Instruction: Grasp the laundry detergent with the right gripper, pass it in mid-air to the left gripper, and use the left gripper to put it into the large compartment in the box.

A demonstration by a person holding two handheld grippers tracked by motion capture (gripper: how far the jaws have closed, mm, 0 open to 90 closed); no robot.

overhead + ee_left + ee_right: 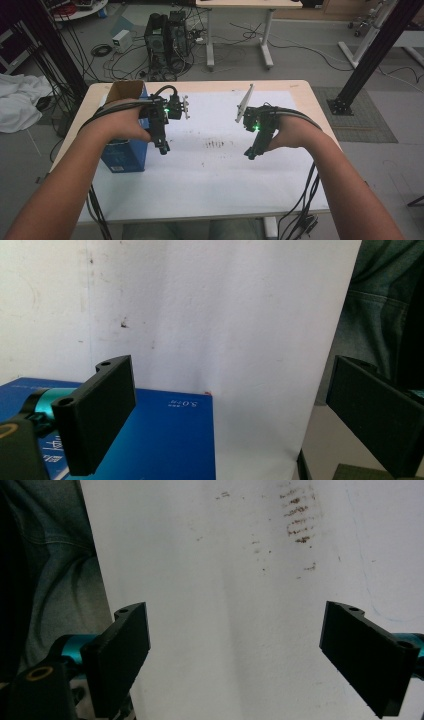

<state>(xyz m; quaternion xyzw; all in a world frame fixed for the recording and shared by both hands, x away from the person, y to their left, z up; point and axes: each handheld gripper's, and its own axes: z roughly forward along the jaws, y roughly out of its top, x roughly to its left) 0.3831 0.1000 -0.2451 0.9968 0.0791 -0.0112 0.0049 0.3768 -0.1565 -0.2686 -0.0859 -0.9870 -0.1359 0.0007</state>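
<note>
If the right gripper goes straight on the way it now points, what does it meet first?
Probably the white paper sheet covering the table. The right gripper has open, empty jaws that point down at bare, faintly stained paper, with nothing in between. How far off the sheet lies is unclear.

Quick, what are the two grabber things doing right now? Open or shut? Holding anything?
Left gripper: open, nothing between its fingers; the blue box lies beside it.
Right gripper: open, holding nothing, over the white sheet.
</note>
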